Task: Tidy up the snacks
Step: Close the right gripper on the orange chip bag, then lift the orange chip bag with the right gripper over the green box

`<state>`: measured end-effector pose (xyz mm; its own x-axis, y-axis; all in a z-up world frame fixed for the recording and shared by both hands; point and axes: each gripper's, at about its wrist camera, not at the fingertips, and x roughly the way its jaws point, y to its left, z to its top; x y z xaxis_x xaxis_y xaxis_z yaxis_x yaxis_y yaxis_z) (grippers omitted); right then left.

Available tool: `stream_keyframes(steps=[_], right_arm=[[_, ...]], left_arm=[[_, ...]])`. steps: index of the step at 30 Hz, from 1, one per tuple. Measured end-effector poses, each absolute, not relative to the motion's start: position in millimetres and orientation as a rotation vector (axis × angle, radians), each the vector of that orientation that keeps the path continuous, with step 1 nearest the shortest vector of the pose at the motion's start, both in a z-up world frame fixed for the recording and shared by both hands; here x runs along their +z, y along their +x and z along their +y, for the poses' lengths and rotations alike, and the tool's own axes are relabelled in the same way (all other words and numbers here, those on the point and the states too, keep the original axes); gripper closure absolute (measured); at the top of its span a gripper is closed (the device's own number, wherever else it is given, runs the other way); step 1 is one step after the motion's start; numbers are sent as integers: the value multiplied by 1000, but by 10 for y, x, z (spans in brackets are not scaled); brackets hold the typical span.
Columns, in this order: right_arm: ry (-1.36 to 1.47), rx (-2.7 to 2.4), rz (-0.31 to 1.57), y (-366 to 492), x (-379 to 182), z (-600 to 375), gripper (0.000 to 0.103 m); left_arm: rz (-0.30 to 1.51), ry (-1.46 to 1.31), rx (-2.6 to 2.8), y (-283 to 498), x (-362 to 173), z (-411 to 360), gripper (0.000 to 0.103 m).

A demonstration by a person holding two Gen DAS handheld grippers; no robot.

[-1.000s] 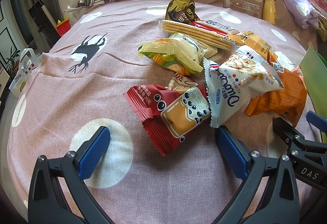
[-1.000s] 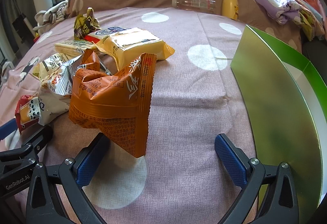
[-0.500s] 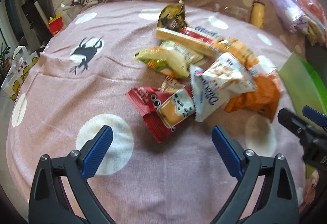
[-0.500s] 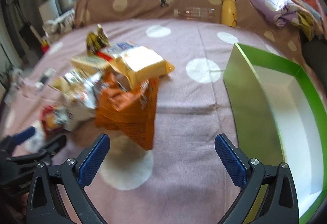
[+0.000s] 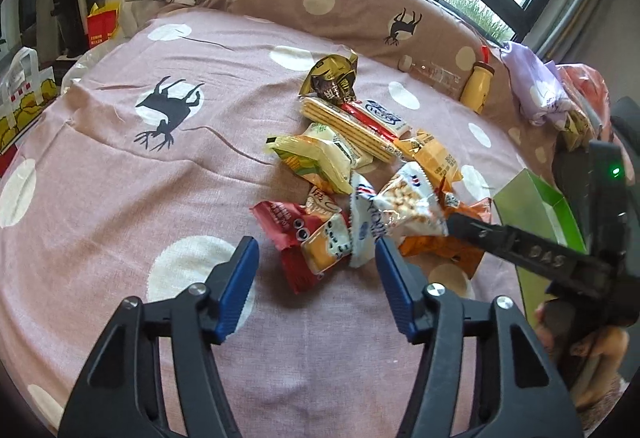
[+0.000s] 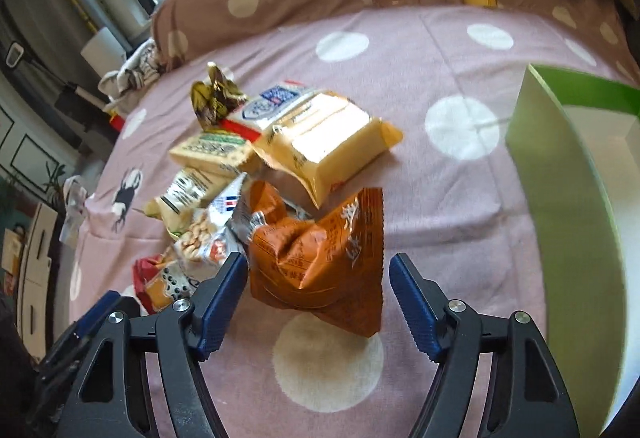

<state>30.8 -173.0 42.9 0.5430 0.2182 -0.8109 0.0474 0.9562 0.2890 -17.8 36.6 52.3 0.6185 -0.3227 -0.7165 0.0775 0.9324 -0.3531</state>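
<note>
Left wrist view: the left gripper (image 5: pixel 316 266) hangs over the pink spotted bedspread (image 5: pixel 120 178), jaws about half open and just been closing, nothing pinched. The red pack (image 5: pixel 298 238) and the white pack (image 5: pixel 384 214) show between the blue pads (image 5: pixel 236 290) but lie on the bed beyond them, untouched. The rest of the snack pile runs up the middle of the bed toward the headboard cushion (image 5: pixel 320 6): a yellow-green bag (image 5: pixel 316 162), a long wafer pack (image 5: pixel 348 128), a gold wrapper (image 5: pixel 332 78). The right gripper (image 5: pixel 520 246) pokes in from the right edge, over the orange bag (image 5: pixel 440 250), with the green box (image 5: pixel 536 206) behind it near the bed's right edge.

Right wrist view: the right gripper (image 6: pixel 318 294) also sits roughly half open, jaws just been closing. The crumpled orange bag (image 6: pixel 320 258) stands between the pads; the left pad is right at its edge, can't tell if it touches, and the right pad is clear of it. A yellow bag (image 6: pixel 328 142) lies behind. The green box (image 6: pixel 560 238), white inside, stands open at the right edge.
</note>
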Motion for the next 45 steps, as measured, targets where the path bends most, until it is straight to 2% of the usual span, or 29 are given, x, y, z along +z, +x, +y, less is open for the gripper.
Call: stream_keyframes(steps=[1, 2, 7, 14, 19, 21, 25, 30, 38, 43, 45], right_arm=[[290, 103, 984, 309, 423, -1734, 28], [295, 114, 978, 307, 423, -1743, 37], [342, 164, 978, 197, 468, -1845, 50], [407, 322, 1004, -202, 651, -1950, 50], [390, 363, 1156, -136, 437, -1810, 49], [365, 314, 1165, -117, 396, -1789, 45], [359, 236, 1108, -141, 516, -1883, 25], [438, 221, 1071, -193, 597, -1996, 25], [447, 244, 1120, -143, 444, -1843, 26], [426, 241, 1144, -104, 360, -1764, 39], [428, 248, 1134, -113, 380, -1776, 40]], left_arm=[[881, -303, -243, -181, 520, 353, 46], [885, -299, -252, -187, 520, 330, 46], [883, -300, -283, -222, 534, 324, 46], [905, -374, -391, -232, 556, 361, 46], [963, -384, -536, -253, 518, 224, 46], [976, -354, -560, -279, 501, 129, 46], [996, -302, -610, -326, 467, -88, 45], [1000, -266, -658, -270, 449, -280, 38], [1027, -227, -718, -236, 352, -482, 37], [1000, -189, -716, -276, 364, -557, 40], [990, -171, -701, -306, 382, -574, 42]])
